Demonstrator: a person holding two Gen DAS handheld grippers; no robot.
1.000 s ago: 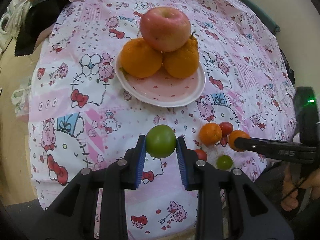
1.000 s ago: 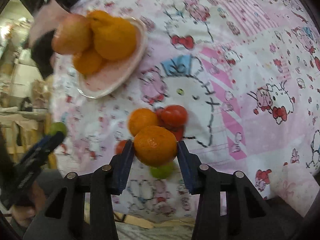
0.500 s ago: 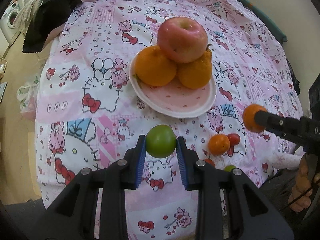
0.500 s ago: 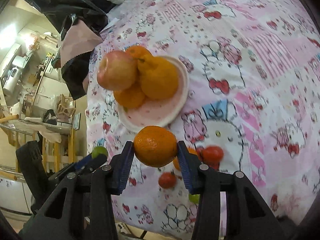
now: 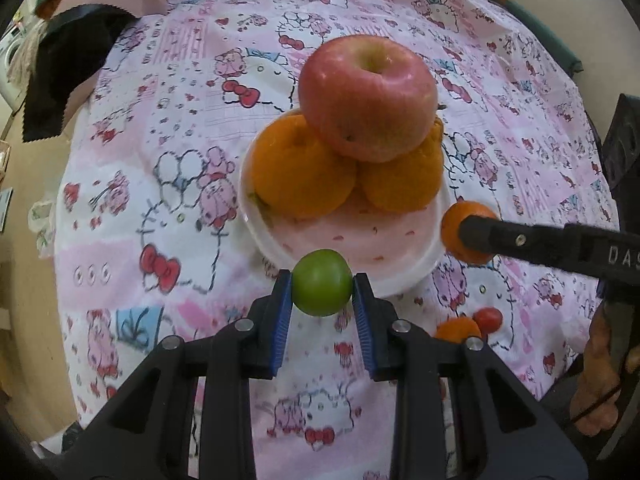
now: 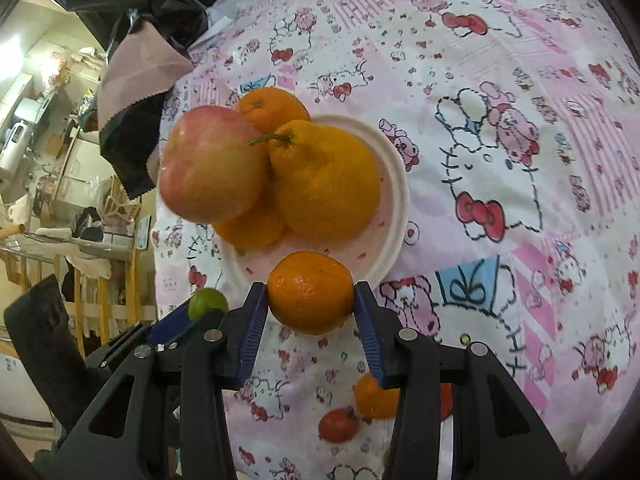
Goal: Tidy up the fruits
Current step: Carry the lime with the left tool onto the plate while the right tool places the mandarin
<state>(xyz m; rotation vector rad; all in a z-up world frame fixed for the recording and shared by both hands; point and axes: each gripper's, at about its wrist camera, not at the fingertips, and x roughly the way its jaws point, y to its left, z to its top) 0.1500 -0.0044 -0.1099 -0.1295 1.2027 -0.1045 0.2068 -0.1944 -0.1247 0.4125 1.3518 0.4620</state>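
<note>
My left gripper [image 5: 322, 282] is shut on a small green fruit [image 5: 322, 283], held just above the near rim of the pink plate [image 5: 360, 236]. The plate holds a red apple [image 5: 368, 96] stacked on large oranges [image 5: 300, 172]. My right gripper [image 6: 311, 292] is shut on a small orange [image 6: 311, 292] at the plate's [image 6: 394, 208] near edge; it also shows in the left wrist view [image 5: 466, 236], at the plate's right side. The green fruit [image 6: 208, 303] shows at the left of the right wrist view.
A small orange [image 6: 372, 398] and small red tomatoes [image 6: 338, 424] lie on the pink cartoon-print tablecloth [image 5: 160, 200] near the front edge. A black and pink bag [image 5: 72, 68] lies at the table's far left. A person's hand [image 5: 600, 392] shows at right.
Both grippers have moved forward toward the plate with their fruits held. The plate and stacked fruit now look larger and closer in both views.
</note>
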